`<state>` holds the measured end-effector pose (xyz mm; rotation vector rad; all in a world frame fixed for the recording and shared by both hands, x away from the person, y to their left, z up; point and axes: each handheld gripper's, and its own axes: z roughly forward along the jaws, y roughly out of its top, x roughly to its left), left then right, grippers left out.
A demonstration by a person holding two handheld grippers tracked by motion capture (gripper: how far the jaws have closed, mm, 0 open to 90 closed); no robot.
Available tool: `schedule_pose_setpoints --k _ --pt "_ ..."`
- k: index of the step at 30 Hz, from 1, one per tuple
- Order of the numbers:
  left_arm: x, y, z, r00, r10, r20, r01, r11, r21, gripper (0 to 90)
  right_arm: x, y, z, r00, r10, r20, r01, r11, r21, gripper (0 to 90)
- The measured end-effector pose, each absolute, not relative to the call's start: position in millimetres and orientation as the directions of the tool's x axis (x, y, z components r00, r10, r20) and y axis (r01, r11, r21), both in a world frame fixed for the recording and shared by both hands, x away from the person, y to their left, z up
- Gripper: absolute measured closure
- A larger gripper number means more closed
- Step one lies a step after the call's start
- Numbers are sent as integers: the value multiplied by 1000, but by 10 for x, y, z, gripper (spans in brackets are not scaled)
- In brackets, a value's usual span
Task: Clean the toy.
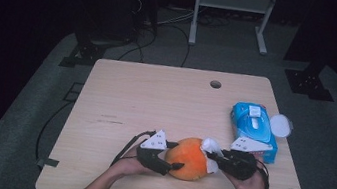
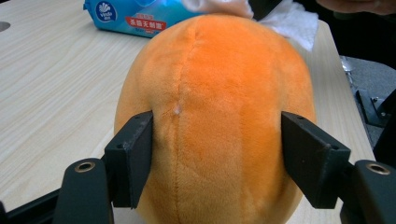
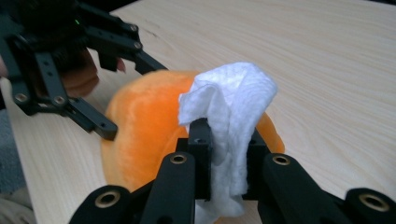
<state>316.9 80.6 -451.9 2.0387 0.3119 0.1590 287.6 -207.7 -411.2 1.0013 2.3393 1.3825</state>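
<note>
Orange plush toy [image 1: 188, 158] resting near the front edge of the worktop [image 1: 145, 101], a little right of centre, held between two hand-held grippers. The left hand-held gripper [image 1: 166, 164] comes in from the toy's left; in the left gripper view its two black pads [image 2: 131, 158] press into opposite flanks of the toy [image 2: 219, 121], pinching it. The right hand-held gripper [image 1: 212, 156] meets the toy from the right with its jaws pressed together on a white wipe [image 3: 231, 121], whose free end drapes over the toy's upper surface [image 3: 140, 126].

Open room: the whole left and rear of the worktop is bare light wood grain, with a round cable hole [image 1: 215, 84] near the back edge. A blue wipes pack [image 1: 254, 129], its white lid [image 1: 280, 125] flipped open, lies just beside the right-hand edge, close behind the right hand-held gripper.

Materials: the toy is rounded, egg-like, short-piled fabric with a vertical seam; the wipe is soft, crumpled and embossed; the pack is glossy film.
</note>
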Motion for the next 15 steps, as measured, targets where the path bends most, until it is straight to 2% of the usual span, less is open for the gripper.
schedule_pose_setpoints --k 5,12,15 --pt "3159 795 -4515 961 277 -18 145 -446 883 298 2938 -2161 -4195 -705 696 138 476 321 819 790" --pt "3100 741 -4500 970 241 31 89 -473 877 298 2886 -2065 -4065 -744 656 126 423 318 848 789" --pt "3108 763 -4500 970 241 19 99 -467 879 298 2924 -2110 -4140 -729 668 151 461 316 829 789"
